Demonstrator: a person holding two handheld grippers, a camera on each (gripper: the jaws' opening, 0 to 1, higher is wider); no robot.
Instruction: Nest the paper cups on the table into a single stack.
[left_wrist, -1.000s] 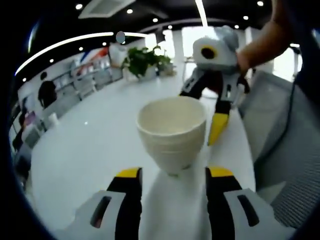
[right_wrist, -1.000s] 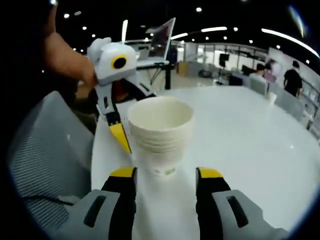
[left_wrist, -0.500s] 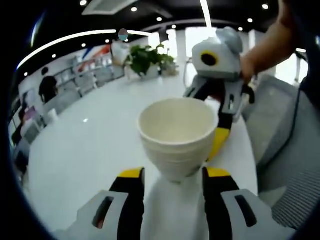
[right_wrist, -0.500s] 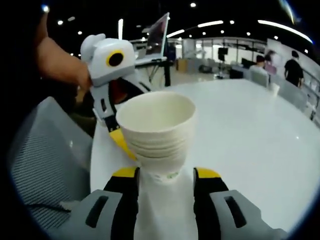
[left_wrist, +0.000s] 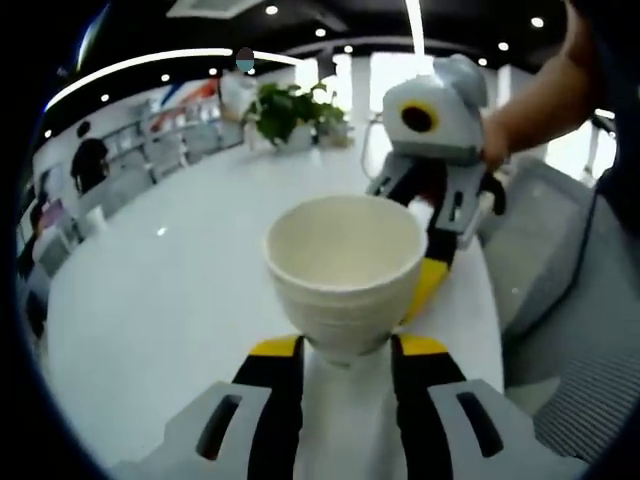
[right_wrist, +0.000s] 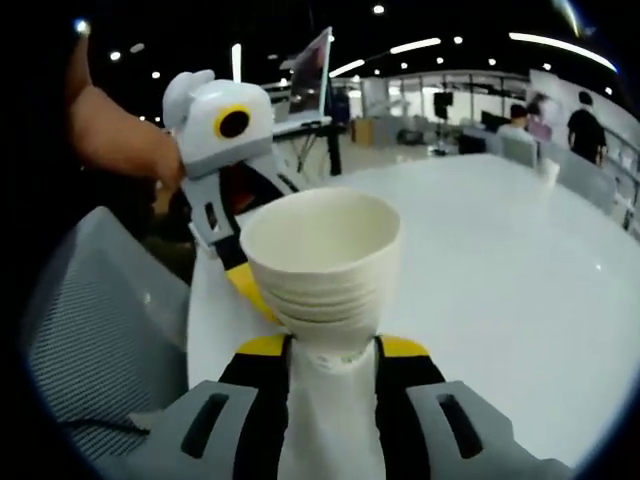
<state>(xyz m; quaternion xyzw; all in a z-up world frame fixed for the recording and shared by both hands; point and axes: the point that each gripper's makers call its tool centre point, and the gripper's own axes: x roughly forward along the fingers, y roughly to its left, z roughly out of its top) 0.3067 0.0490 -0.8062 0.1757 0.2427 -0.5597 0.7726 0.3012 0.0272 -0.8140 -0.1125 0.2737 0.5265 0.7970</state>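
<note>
A stack of nested cream paper cups (left_wrist: 343, 272) stands upright on the white table (left_wrist: 170, 300). My left gripper (left_wrist: 345, 350) has its yellow-tipped jaws pressed against the stack's base from both sides. In the right gripper view the same stack of cups (right_wrist: 322, 265) shows several rims, and my right gripper (right_wrist: 332, 350) is shut on its base from the opposite side. Behind the cups in the left gripper view, the right gripper's yellow finger (left_wrist: 425, 285) lies beside the stack. Likewise the left gripper's finger (right_wrist: 250, 290) shows behind the cups in the right gripper view.
A grey mesh chair (left_wrist: 560, 300) stands at the table's edge, also seen as the chair (right_wrist: 90, 320) in the right gripper view. A potted plant (left_wrist: 285, 110) sits at the table's far end. A laptop (right_wrist: 310, 80) stands on a desk behind. People are far off.
Both grippers have moved in on the cup stack and their jaws have narrowed from wide apart to closed against its base. The stack looms larger in both views.
</note>
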